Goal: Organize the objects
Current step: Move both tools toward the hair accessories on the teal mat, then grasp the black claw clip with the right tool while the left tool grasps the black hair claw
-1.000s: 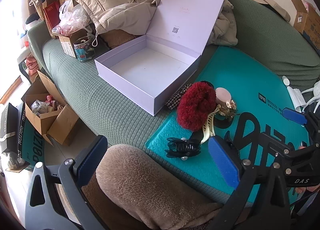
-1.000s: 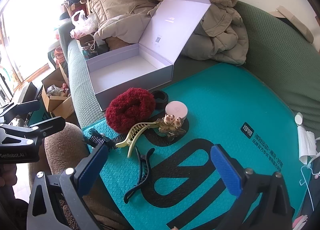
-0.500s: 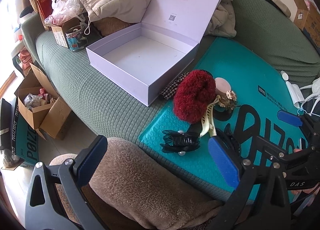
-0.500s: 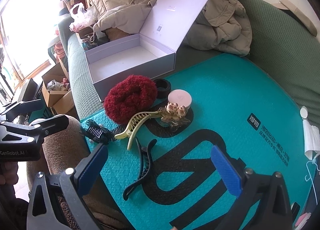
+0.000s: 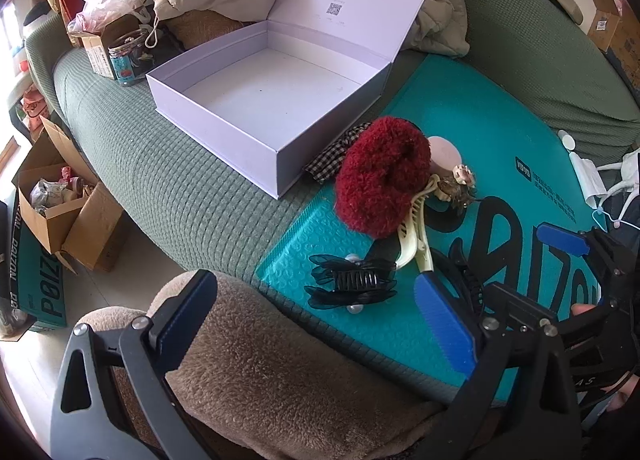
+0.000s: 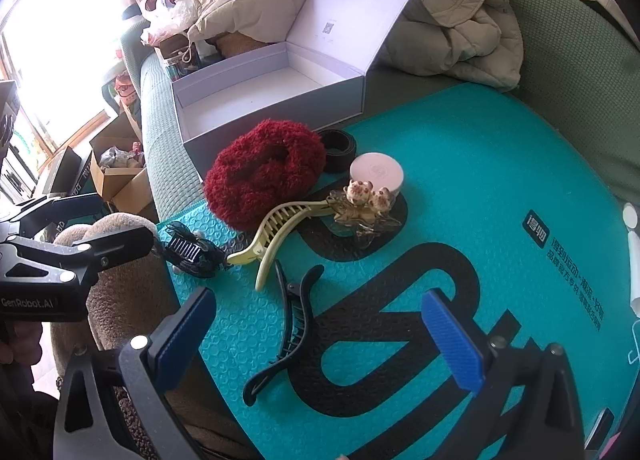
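Both sets of jaws spread and empty over hair clips heaped on the teal mailer point(image 6: 500, 147) beside the empty box point(image 5: 256, 99); risk dragging the tangled cream claw clip point(image 6: 280, 236) when lifting the red scrunchie point(image 6: 264, 175).

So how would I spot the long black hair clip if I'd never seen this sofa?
Start at the big teal bubble mailer lying on the green sofa, and go to its near end, in front of the fluffy red scrunchie. Just below the cream claw clip lies the long black hair clip. It alone is slim, plain and matte black, unlike the frilly black clip with pearls at the mailer's corner.
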The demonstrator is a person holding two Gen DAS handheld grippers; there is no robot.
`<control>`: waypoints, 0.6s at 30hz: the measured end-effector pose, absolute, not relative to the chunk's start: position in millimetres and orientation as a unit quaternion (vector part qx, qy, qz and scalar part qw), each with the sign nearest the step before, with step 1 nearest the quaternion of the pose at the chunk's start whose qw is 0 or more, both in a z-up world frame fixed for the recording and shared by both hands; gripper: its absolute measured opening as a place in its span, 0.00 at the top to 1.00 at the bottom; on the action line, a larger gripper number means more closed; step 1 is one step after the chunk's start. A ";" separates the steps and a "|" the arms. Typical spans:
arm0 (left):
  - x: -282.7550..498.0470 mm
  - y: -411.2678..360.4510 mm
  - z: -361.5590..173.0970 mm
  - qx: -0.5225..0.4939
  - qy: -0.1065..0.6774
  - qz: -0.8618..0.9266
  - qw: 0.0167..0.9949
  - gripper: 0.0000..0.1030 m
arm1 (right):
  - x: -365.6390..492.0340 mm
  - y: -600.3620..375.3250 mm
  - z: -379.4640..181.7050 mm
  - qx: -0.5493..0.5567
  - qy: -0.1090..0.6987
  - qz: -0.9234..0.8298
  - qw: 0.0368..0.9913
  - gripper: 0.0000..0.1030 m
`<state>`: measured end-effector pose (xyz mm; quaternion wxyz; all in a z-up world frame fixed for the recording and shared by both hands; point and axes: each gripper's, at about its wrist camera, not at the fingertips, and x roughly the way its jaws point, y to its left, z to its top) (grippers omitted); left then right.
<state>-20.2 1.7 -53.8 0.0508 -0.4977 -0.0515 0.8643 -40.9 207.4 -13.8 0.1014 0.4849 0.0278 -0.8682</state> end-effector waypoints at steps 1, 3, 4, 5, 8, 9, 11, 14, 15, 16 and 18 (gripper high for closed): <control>-21.5 3.1 -55.7 -0.501 -0.051 0.862 0.052 0.04 | -42.3 206.9 -15.3 0.487 0.029 -0.867 0.102 0.00; -23.9 6.4 -60.6 -0.507 -0.047 0.859 0.053 0.04 | -43.7 206.4 -19.0 0.492 0.030 -0.864 0.102 0.00; -24.8 7.9 -63.1 -0.510 -0.045 0.858 0.054 0.04 | -44.2 206.3 -20.7 0.494 0.029 -0.863 0.103 0.01; -26.0 9.3 -66.0 -0.512 -0.044 0.856 0.055 0.04 | -44.7 206.4 -22.3 0.496 0.029 -0.861 0.104 0.01; -29.5 13.1 -74.6 -0.523 -0.040 0.850 0.058 0.04 | -46.1 206.8 -27.4 0.503 0.028 -0.857 0.106 0.01; -30.6 13.6 -77.4 -0.526 -0.039 0.848 0.059 0.04 | -46.6 207.0 -29.2 0.506 0.028 -0.856 0.106 0.01; -32.4 14.7 -82.1 -0.531 -0.039 0.844 0.061 0.04 | -47.5 207.2 -32.5 0.510 0.028 -0.853 0.106 0.02; -34.9 16.5 -88.8 -0.539 -0.038 0.839 0.064 0.05 | -47.6 206.9 -37.5 0.517 0.029 -0.849 0.108 0.04; -35.9 17.4 -91.2 -0.541 -0.037 0.837 0.065 0.05 | -47.6 206.7 -39.1 0.520 0.030 -0.847 0.108 0.09; -36.8 18.5 -93.7 -0.544 -0.035 0.836 0.065 0.05 | -47.7 206.1 -41.0 0.523 0.032 -0.845 0.108 0.15; -37.9 20.7 -97.7 -0.548 -0.030 0.833 0.067 0.06 | -48.0 205.1 -45.0 0.531 0.034 -0.840 0.109 0.21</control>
